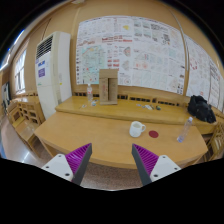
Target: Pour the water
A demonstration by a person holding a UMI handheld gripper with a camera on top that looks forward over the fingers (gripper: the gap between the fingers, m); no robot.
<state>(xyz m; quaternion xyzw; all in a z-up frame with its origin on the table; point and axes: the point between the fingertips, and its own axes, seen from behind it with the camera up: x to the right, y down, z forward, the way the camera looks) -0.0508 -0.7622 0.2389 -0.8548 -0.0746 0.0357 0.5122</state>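
We see the hand-held gripper point(112, 165) with its fingers spread wide apart, nothing between them; magenta pads point(75, 158) face inward; it hangs above the floor, short of the near tabletop point(95, 135); the fingers touch nothing.

On that wooden tabletop, at about 1 o'clock from the fingers, we see a white cup point(136, 129); just beside it at its 3 o'clock lies a small red lid-like disc point(154, 132); further along at 3 o'clock stands a clear water bottle point(184, 129), upright, near the tabletop's far end; cup and bottle are well apart.

Beyond, at 12 o'clock, a second tabletop point(120, 108) carries a cardboard box point(108, 87), upright, and a dark bag point(201, 108) at its 3 o'clock end; small items between them we cannot identify.

At 10 o'clock a white standing air conditioner point(50, 68); the back wall holds large printed posters point(130, 48); a chair point(24, 128) sits at 9 o'clock.
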